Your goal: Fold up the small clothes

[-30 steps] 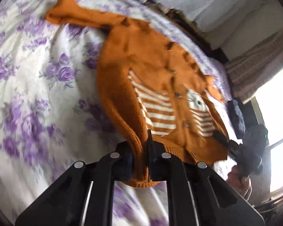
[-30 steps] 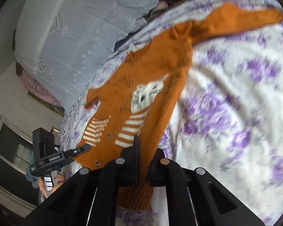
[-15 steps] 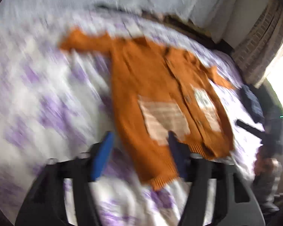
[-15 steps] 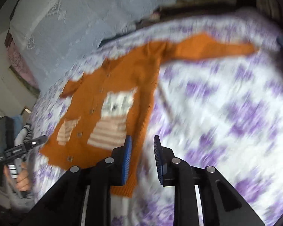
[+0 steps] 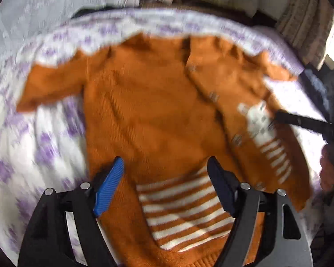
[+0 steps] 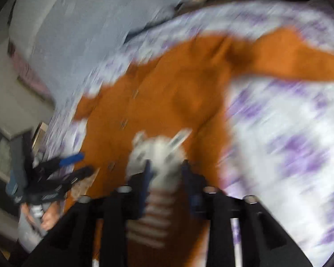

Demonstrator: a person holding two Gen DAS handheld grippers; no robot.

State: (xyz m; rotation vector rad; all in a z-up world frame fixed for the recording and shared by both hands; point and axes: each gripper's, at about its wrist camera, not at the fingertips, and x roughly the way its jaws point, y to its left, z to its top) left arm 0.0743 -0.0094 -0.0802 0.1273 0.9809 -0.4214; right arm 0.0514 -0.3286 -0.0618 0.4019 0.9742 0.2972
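An orange knitted cardigan (image 5: pixel 158 111) with white stripes, buttons and a white animal patch lies spread flat on a floral bedsheet (image 5: pixel 33 151). My left gripper (image 5: pixel 165 164) is open and empty, its jaws wide apart above the striped hem. In the blurred right wrist view the cardigan (image 6: pixel 167 102) lies with one sleeve stretched to the right. My right gripper (image 6: pixel 165 166) is open and empty over the white patch (image 6: pixel 158 153). The right gripper also shows in the left wrist view (image 5: pixel 300 120), and the left one in the right wrist view (image 6: pixel 75 164).
The white sheet with purple flowers (image 6: pixel 289 146) covers the bed around the cardigan. A pale blue cover (image 6: pixel 89 22) lies at the far side. A striped curtain (image 5: pixel 305 22) hangs at the back right by a bright window.
Both grippers have let go of the cardigan's hem and opened. The cardigan now lies flat, and both grippers have moved in over its lower part.
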